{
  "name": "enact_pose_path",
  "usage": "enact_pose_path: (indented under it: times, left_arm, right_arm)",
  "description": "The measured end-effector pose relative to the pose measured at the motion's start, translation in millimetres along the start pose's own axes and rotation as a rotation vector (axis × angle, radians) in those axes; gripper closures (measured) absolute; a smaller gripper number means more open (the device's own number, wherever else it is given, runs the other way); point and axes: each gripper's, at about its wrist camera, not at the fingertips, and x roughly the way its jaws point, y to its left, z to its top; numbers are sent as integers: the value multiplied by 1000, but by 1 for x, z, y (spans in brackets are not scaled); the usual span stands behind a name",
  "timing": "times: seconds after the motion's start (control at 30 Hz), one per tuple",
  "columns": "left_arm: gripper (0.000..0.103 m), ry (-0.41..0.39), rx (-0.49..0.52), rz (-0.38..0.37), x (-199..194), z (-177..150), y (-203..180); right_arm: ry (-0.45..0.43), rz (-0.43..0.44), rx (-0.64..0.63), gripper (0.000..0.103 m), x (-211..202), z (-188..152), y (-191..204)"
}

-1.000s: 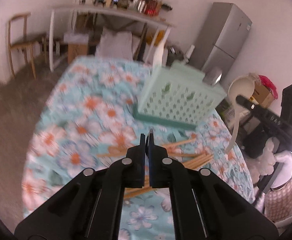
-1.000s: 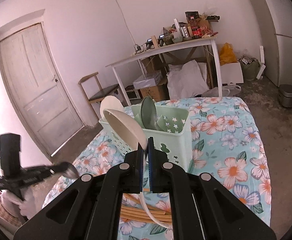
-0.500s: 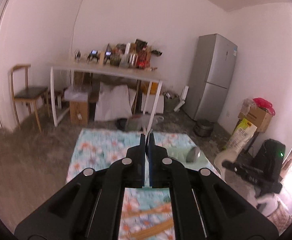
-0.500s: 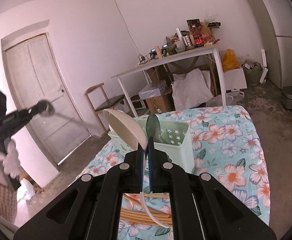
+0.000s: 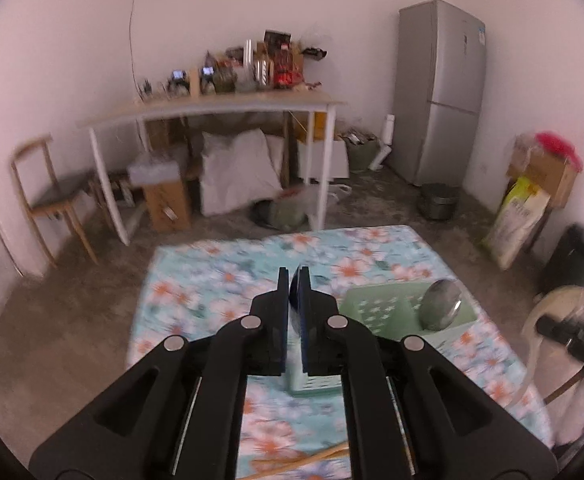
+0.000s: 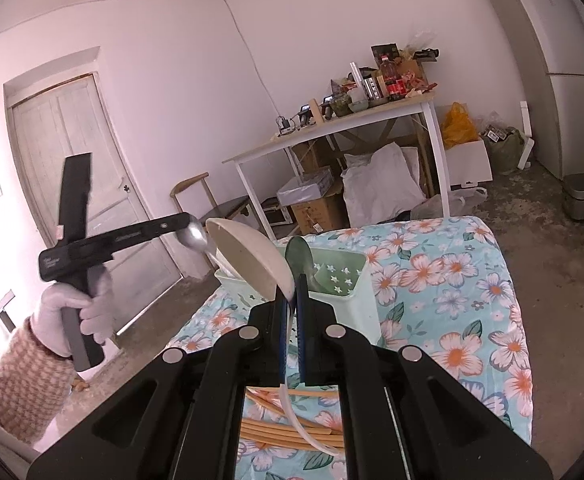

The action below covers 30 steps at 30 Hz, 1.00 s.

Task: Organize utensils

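Ladle [image 6: 248, 260], white, is pinched by its handle in the right gripper [image 6: 292, 292], whose fingers are closed narrowly on it. Its long axis runs up along the fingers, handle tail curving down toward the table and bowl uppermost. The green basket [image 6: 340, 284] stands on the flowered cloth [image 6: 452, 280] just ahead of and below that bowl, so the coming move looks like a short tip forward and down into it.

The left gripper [image 6: 186, 222], in a gloved hand [image 6: 72, 312], is closed on a steel spoon [image 6: 194, 236] that hangs from its tips. It is held high, left of the basket and just beside the ladle's bowl. The right hand is the nearer of the two to the basket.

Count: one ladle and one basket. One spoon is in the left fingers, and one rounded spoon bowl [image 6: 298, 256] stands in the basket, probably a second steel spoon, though the view is too dim to be sure. Chopsticks [image 6: 276, 434] lie flat on the cloth near the right gripper, about five or six, partly hidden by it.
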Motion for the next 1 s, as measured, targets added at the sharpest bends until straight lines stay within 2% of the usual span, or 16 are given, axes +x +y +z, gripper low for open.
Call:
enact_pose_path:
  times: [0.03, 0.1, 0.17, 0.4, 0.6, 0.8, 0.87, 1.0]
  left_arm:
    - [97, -7, -43, -42, 1, 0, 3]
    - [83, -13, -102, -89, 3, -1, 11]
    - [78, -43, -162, -118, -1, -1, 20]
    - [63, -122, -251, -112, -22, -15, 48]
    - [49, -116, -259, -36, -47, -59, 68]
    - [36, -66, -253, 100, -67, -117, 79]
    - [32, -58, -245, 124, -73, -130, 78]
    - [29, -34, -225, 148, -78, -152, 75]
  right_arm:
    - [3, -3, 2, 99, 1, 0, -2]
    - [6, -6, 5, 99, 2, -1, -2]
    - [5, -8, 6, 99, 2, 0, -4]
    - [-21, 18, 20, 99, 2, 14, -7]
    - [-76, 80, 15, 99, 0, 43, -3]
    - [-144, 147, 5, 99, 2, 78, 4]
    - [-161, 156, 0, 99, 6, 87, 6]
    - [-189, 167, 4, 99, 19, 100, 5]
